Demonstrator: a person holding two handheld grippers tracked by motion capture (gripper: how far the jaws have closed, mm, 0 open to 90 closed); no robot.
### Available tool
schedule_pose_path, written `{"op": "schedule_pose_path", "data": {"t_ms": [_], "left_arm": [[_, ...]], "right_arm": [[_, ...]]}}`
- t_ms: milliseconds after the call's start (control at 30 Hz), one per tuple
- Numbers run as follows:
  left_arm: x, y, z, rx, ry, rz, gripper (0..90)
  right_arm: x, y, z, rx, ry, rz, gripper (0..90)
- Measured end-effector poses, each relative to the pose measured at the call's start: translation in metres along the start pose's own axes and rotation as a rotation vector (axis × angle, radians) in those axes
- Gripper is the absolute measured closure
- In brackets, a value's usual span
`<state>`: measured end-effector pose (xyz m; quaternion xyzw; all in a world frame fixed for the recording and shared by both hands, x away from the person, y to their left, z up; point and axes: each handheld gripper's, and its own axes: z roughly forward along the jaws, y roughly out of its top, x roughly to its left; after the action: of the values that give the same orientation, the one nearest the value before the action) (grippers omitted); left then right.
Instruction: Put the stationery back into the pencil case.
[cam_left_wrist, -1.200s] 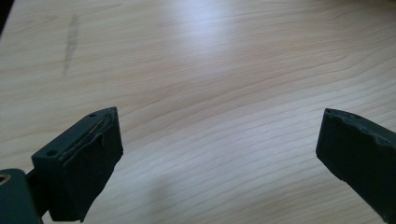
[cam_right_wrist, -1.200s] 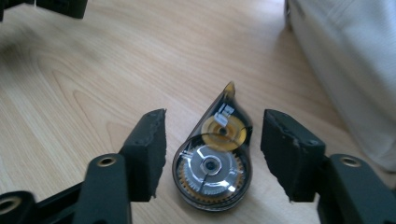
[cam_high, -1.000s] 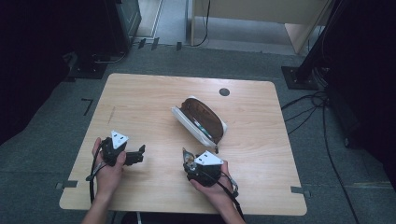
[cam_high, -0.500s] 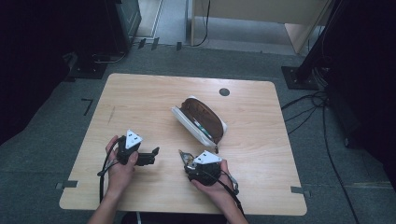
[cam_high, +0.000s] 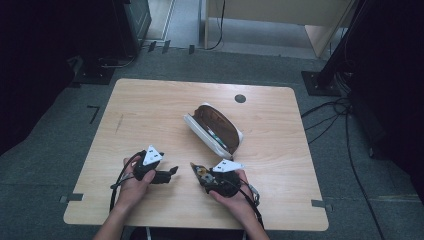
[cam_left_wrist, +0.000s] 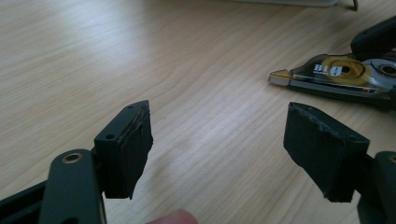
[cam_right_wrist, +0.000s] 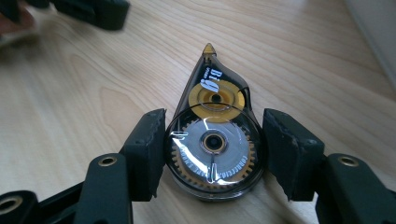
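Wooden table (cam_high: 150, 110) seen from above, with two hands entering from the near edge. Toward the left, left gripper (cam_high: 172, 171) held low over the bare wood, pointing right at the other gripper. Jaws spread with nothing between them, having just been closing; in the left gripper view (cam_left_wrist: 217, 144), only wood grain in the gap, a fingertip at the bottom edge, and the tape dispenser lying up and to the right (cam_left_wrist: 336, 74).

Just to the right, near the table's front edge, right gripper (cam_high: 196, 169) pinching a correction tape dispenser (cam_high: 201, 172). In the right gripper view (cam_right_wrist: 214, 154), teardrop-shaped clear case (cam_right_wrist: 214, 140) lying flat on the wood, round end clamped between the two black pads, pointed amber tip aimed away toward the left gripper's jaws at the top left. Gears and a yellow spool visible through the case.

Farther back and to the right, near the table's centre, an open pencil case (cam_high: 215, 127) with brown lining and white outside, well apart from both grippers. Beyond it, a small dark round cable hole (cam_high: 240, 98) in the tabletop.
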<state>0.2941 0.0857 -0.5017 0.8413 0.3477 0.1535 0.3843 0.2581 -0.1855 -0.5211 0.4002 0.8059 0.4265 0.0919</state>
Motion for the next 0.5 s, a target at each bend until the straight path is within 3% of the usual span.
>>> {"op": "schedule_pose_path", "data": {"t_ms": [133, 300, 500], "left_arm": [[-0.005, 0.0, 0.002, -0.003, -0.03, 0.022, 25.2], [-0.012, -0.002, 0.009, 0.04, -0.062, 0.076, 22.2], [-0.021, -0.005, 0.016, 0.047, -0.033, 0.16, 22.4]], "right_arm": [[-0.001, 0.002, 0.0, 0.01, 0.043, 0.023, 41.7], [0.001, 0.003, -0.001, -0.005, 0.045, 0.02, 41.7], [0.004, 0.008, -0.005, -0.003, 0.064, 0.012, 41.7]]}}
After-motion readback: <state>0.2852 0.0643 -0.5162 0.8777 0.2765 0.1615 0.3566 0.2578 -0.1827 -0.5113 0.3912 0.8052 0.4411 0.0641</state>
